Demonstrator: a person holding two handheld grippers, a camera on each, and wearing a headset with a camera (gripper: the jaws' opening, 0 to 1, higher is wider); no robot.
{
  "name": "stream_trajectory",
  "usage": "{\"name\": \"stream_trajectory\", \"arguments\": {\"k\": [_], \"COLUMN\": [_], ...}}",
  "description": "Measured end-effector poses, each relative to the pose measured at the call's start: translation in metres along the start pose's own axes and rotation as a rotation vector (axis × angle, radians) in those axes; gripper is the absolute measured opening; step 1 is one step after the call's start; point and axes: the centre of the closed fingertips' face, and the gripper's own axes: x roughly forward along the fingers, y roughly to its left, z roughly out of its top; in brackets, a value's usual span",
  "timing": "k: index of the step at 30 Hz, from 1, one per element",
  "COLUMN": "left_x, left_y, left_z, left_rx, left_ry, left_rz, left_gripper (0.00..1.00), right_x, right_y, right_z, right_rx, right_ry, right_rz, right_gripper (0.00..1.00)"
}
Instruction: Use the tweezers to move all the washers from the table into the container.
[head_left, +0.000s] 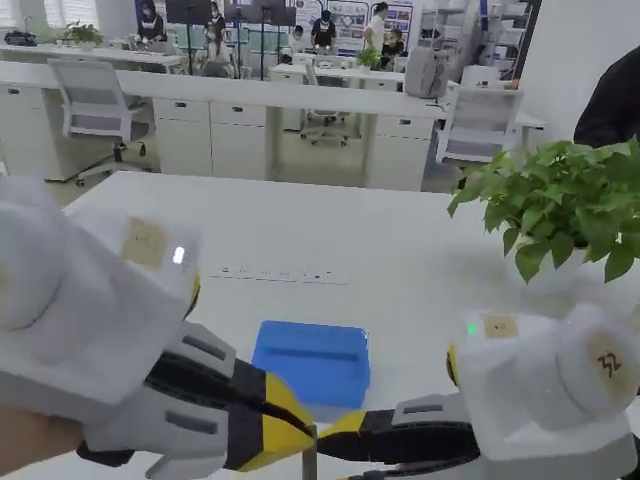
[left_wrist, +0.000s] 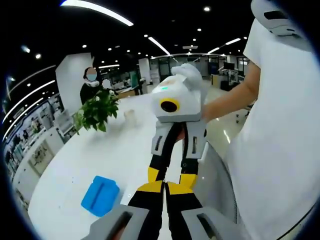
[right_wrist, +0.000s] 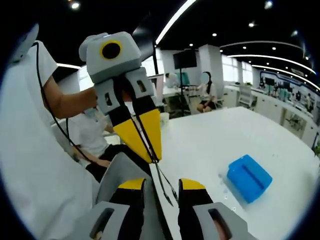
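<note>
Tweezers (right_wrist: 159, 175): a thin, dark pair with two slender legs, held above the near edge of the white worktop (head_left: 400, 270), on the person's side of the container (head_left: 312, 362). One end is pinched between the yellow-tipped tongs of the left gripper (right_wrist: 152, 157), which are pressed together on it. The legs run into the gap between the tongs of the right gripper (left_wrist: 170, 177), which stand spread, one on each side of the legs.

Container: a shallow blue rectangular box with rounded corners and a long recessed panel in its top face. It rests flat on the worktop. What it holds cannot be told.

Labels: in the head view the left gripper's white housing, left of the container, carries a square tan sticker (head_left: 145, 241) whose print is too blurred to read. The right gripper's housing, right of the container, carries a smaller square tan sticker (head_left: 500, 326) and a round tan sticker (head_left: 607, 366) with a dark mark resembling "22".

Beyond the container a faint row of small specks (head_left: 280, 274) lies on the worktop, too small to identify as washers. A potted plant (head_left: 560, 205) stands beyond and to the right of the container.
</note>
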Motion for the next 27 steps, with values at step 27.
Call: {"name": "stream_trajectory", "arguments": {"k": [27], "left_x": [-0.053], "left_y": [0.068], "left_z": [-0.034], "left_rx": [-0.388], "left_ry": [-0.314], "left_rz": [0.5], "left_gripper": [0.3], "right_x": [0.055], "right_y": [-0.05], "right_z": [0.032], "right_rx": [-0.018], "right_ry": [-0.094], "right_rz": [0.037], "right_gripper": [0.01]}}
